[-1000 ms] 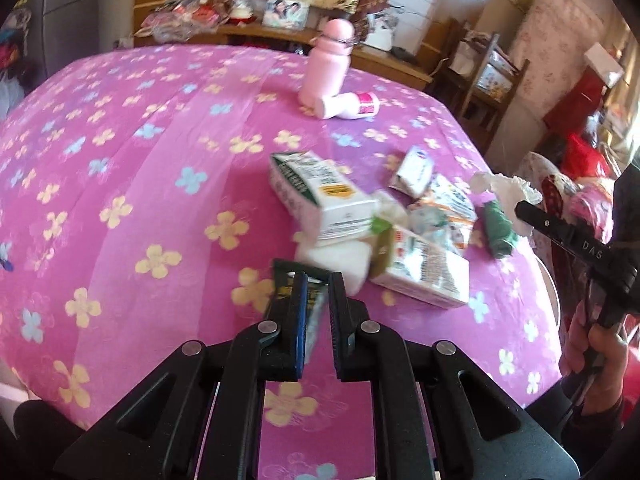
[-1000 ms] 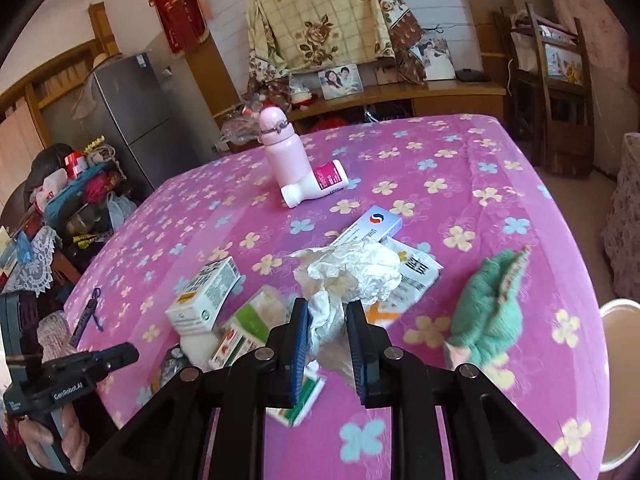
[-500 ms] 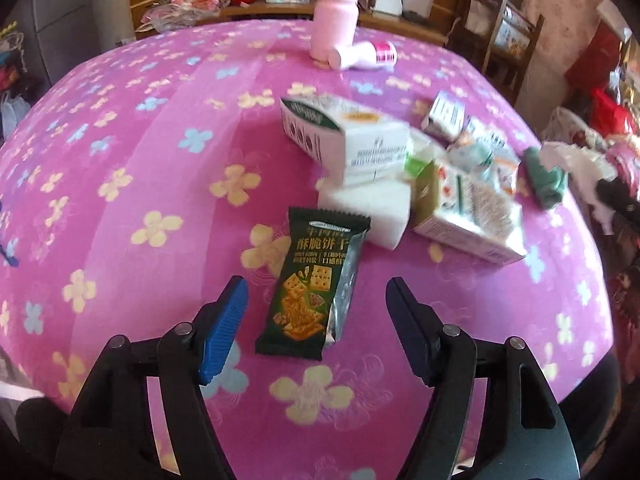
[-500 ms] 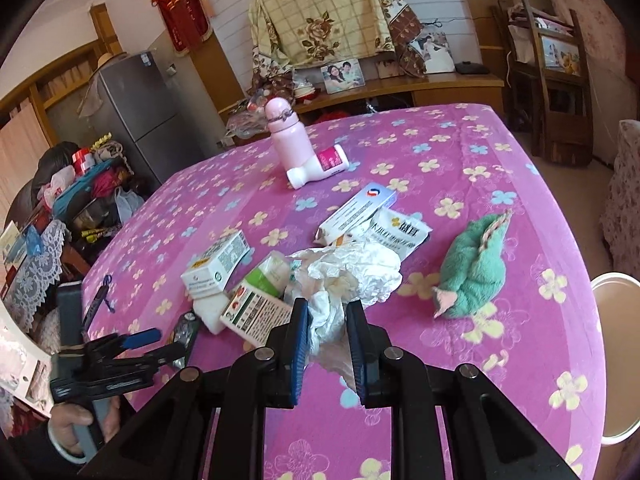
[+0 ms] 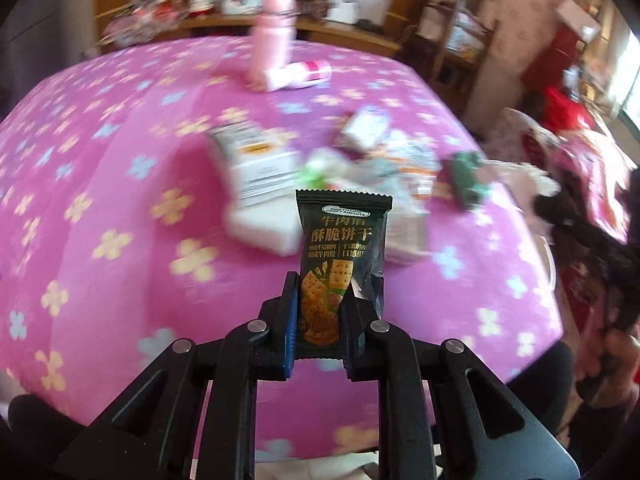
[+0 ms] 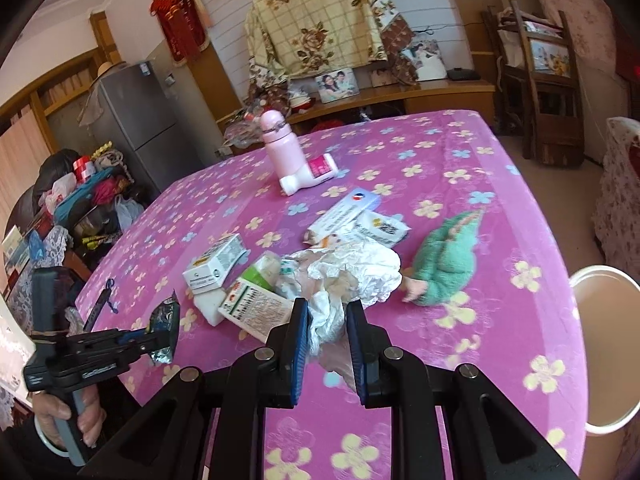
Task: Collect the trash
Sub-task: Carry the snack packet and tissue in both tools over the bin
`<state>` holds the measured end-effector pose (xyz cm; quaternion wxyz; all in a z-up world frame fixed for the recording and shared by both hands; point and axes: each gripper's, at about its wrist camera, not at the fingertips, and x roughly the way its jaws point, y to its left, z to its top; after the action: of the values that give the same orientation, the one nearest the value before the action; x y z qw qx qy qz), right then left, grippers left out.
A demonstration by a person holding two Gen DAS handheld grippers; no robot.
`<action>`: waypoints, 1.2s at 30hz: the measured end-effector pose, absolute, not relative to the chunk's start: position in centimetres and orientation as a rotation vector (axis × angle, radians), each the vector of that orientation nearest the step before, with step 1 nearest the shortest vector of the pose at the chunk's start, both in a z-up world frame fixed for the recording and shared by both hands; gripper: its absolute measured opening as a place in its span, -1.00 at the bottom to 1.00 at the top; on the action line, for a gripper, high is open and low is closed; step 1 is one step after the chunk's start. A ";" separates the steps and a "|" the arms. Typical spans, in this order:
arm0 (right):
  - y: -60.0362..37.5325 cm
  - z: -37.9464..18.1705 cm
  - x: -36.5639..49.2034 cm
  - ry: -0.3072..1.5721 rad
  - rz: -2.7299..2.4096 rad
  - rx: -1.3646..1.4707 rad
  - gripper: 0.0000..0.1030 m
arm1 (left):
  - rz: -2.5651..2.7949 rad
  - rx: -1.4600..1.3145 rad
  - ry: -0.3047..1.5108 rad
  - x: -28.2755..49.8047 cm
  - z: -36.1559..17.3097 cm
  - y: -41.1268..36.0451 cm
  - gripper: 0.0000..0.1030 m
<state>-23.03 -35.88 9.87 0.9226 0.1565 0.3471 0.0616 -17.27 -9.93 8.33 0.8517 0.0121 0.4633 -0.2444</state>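
A dark green biscuit packet point(image 5: 342, 248) stands upright between the pads of my left gripper point(image 5: 320, 292), whose jaws are closing on its lower half and press it. The right wrist view shows that same gripper point(image 6: 160, 336) at the table's left edge, in a hand, with the packet point(image 6: 164, 320) raised off the cloth. My right gripper point(image 6: 327, 312) is shut on a crumpled white paper wad point(image 6: 352, 272) above the near part of the pink flowered tablecloth point(image 6: 500, 320).
Several small cartons point(image 6: 216, 264) and wrappers lie in a heap mid-table. A green knitted toy point(image 6: 444, 256) lies to their right. A pink bottle point(image 6: 278, 148) stands at the back beside a lying white bottle point(image 6: 312, 174). A white round rim point(image 6: 600, 352) sits off the right edge.
My left gripper stood open around the packet lying on the cloth, then closed on it and raised it upright. My right gripper drew back with the paper wad.
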 end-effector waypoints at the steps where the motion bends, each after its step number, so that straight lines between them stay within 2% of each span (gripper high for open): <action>1: -36.4 9.9 -23.4 0.712 0.114 0.326 -0.64 | -0.535 0.035 0.973 -17.6 8.6 -10.8 -0.71; 21: -52.7 8.0 -31.8 0.724 -0.269 0.422 -0.64 | -0.936 0.189 0.982 -19.3 9.5 -36.5 -0.71; 36: -61.2 3.2 -32.7 0.799 -0.439 0.484 -0.64 | -1.024 0.216 1.045 -19.0 5.8 -47.6 -0.71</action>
<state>-32.67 -61.15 3.18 0.8698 0.2313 0.3821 -0.2098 -19.00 -47.60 5.80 0.7387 0.0986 0.4762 -0.4667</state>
